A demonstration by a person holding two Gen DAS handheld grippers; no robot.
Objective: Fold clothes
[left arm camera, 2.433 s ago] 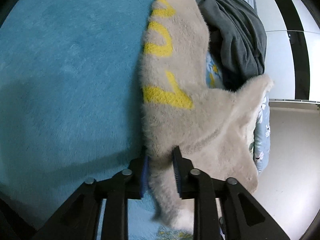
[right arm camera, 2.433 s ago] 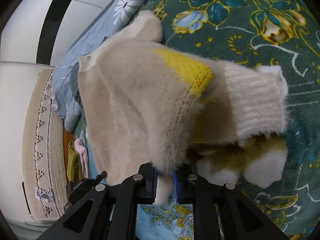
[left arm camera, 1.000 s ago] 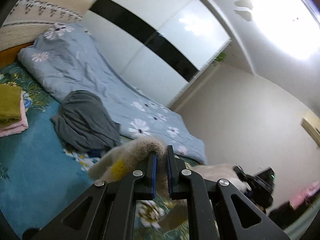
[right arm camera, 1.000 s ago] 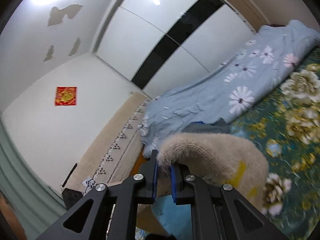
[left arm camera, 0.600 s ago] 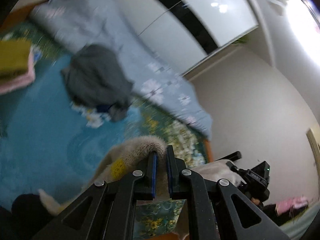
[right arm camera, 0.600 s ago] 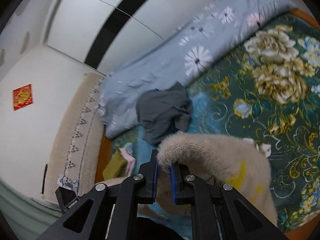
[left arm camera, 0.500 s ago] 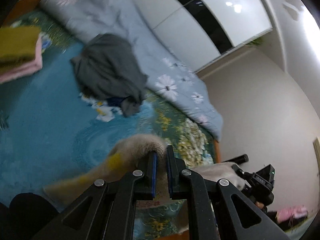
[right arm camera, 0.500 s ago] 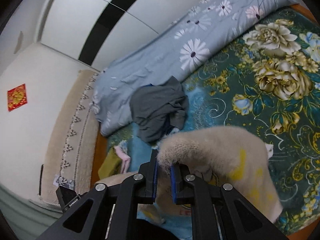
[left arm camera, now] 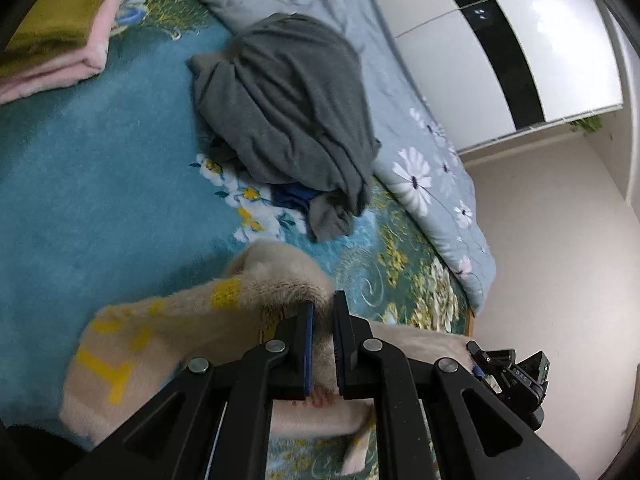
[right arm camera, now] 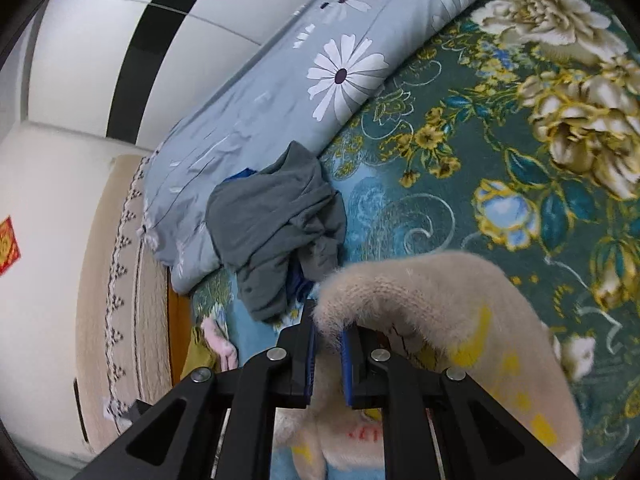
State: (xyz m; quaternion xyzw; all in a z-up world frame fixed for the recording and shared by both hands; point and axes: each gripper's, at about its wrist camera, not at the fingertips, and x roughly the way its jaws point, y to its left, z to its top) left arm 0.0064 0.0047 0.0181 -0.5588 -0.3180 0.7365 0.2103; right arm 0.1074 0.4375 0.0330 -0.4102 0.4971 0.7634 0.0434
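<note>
A fluffy beige sweater (left arm camera: 172, 332) with yellow markings hangs between my two grippers above the bed. My left gripper (left arm camera: 321, 308) is shut on a fold of its edge; one sleeve trails down to the left onto the teal blanket (left arm camera: 80, 200). My right gripper (right arm camera: 329, 322) is shut on another fold of the same beige sweater (right arm camera: 460, 312), which drapes away to the right and below. The right gripper's body (left arm camera: 512, 376) shows at the lower right of the left wrist view.
A crumpled grey garment (left arm camera: 288, 112) lies on the bed beside a rolled light-blue floral quilt (left arm camera: 420, 148). Folded olive and pink clothes (left arm camera: 56, 40) are stacked at the far left. A white wardrobe with a black stripe (left arm camera: 520, 40) stands behind the bed. The green floral bedspread (right arm camera: 520, 140) spreads to the right.
Both grippers have tilted down from the wall and ceiling toward the bed, still holding the sweater. The sweater now hangs lower, with its sleeve reaching the teal blanket.
</note>
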